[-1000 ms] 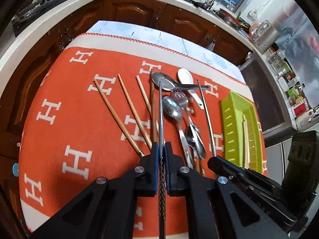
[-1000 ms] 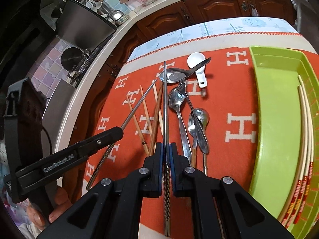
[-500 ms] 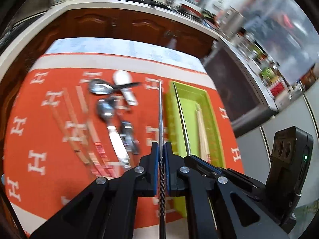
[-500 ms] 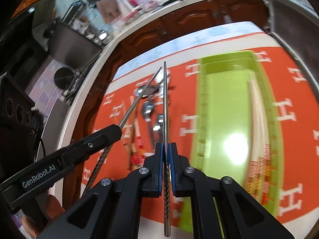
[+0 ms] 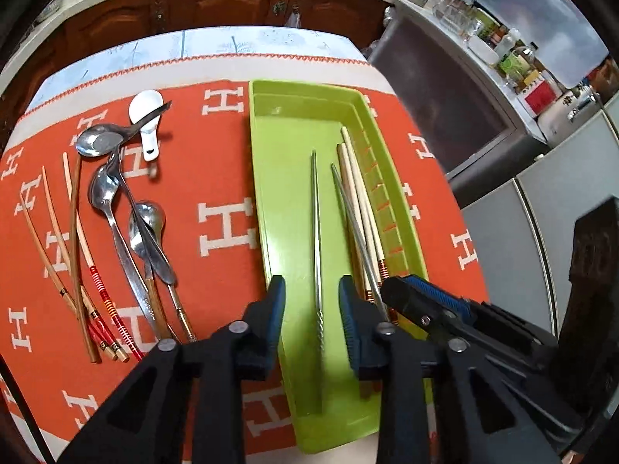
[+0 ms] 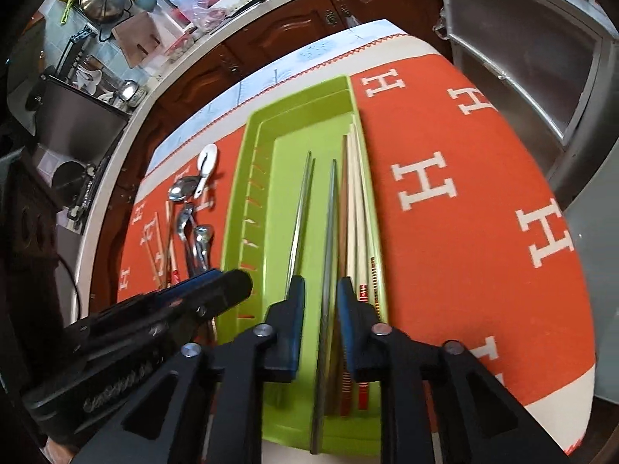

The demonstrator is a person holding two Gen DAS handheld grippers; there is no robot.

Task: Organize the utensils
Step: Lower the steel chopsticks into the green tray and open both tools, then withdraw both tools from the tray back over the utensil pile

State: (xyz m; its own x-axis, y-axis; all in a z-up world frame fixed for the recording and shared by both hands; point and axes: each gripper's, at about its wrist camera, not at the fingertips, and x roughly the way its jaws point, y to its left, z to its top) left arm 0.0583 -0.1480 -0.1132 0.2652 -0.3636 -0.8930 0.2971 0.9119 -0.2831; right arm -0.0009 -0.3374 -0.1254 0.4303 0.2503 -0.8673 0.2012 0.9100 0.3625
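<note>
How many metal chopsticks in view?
2 metal chopsticks over the green tray: one between the left gripper jaws, one between the right gripper jaws, which have just been opening. None visible elsewhere.

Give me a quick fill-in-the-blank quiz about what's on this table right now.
1. The two metal chopsticks lie in the ____ tray.
2. The white spoon rests on an ____ cloth.
3. Both the left gripper and right gripper have their jaws ____.

Missing words: green; orange; open
</note>
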